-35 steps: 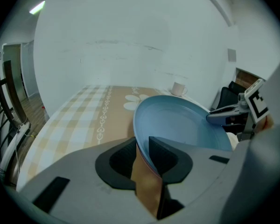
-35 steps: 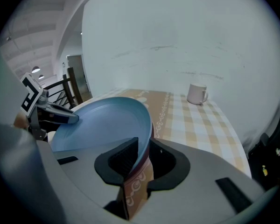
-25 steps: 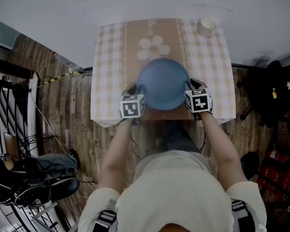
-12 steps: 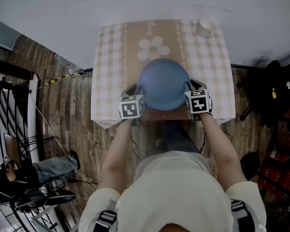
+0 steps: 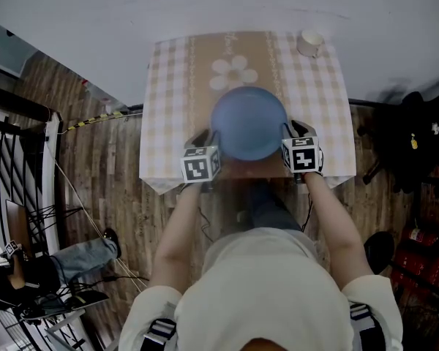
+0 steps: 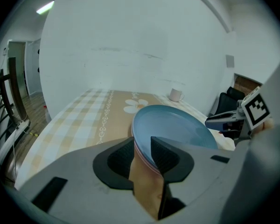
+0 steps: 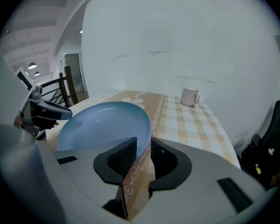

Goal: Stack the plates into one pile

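Observation:
A blue plate (image 5: 249, 123) lies on top of a pile near the front edge of the checked table (image 5: 168, 86). In the left gripper view a pink plate's rim (image 6: 142, 157) shows under the blue plate (image 6: 172, 125). My left gripper (image 5: 205, 139) is at the pile's left rim and my right gripper (image 5: 293, 131) at its right rim. Both have just been opening. The rim still runs between the left gripper's (image 6: 142, 143) jaws and between the right gripper's (image 7: 143, 146) jaws, and the pads stand off it. The blue plate (image 7: 102, 125) rests flat.
A white mug (image 5: 312, 41) stands at the table's far right corner. A flower pattern (image 5: 233, 72) is printed behind the pile. A black railing (image 5: 7, 123) and a person's legs (image 5: 73, 258) are at the left, dark bags (image 5: 413, 145) at the right.
The grippers and the plate pile stay where they were. The person's legs on the floor at the lower left have shifted.

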`<state>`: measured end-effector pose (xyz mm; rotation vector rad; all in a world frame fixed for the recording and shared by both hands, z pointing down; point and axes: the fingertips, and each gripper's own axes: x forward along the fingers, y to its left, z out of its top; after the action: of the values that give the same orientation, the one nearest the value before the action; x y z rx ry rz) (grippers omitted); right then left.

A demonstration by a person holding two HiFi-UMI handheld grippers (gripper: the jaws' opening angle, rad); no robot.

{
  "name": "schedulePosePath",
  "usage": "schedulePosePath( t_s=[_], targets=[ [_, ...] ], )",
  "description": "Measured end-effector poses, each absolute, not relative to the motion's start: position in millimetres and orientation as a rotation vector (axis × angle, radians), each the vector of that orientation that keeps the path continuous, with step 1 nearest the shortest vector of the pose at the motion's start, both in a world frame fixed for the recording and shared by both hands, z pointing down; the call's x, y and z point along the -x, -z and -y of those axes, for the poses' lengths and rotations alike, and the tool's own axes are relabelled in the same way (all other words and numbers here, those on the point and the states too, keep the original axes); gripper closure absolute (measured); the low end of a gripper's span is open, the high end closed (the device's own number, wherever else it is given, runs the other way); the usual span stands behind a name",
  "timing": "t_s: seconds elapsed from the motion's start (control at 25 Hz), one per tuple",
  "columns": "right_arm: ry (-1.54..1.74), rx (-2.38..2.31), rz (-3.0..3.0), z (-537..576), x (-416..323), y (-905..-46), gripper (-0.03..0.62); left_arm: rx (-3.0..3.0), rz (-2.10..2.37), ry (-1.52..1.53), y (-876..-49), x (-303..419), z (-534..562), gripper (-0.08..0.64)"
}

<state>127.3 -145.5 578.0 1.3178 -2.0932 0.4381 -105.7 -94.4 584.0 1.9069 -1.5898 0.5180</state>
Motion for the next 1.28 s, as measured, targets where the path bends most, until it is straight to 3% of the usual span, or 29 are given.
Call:
schedulePosePath(
  t_s=[1.28],
  targets=[
    [-0.471,-1.322,2.385,16.2,-94.4,-498.5,0.581,-1.946,1.626,-0.208,-507.4,85.9,-26.8,0.540]
  ],
)
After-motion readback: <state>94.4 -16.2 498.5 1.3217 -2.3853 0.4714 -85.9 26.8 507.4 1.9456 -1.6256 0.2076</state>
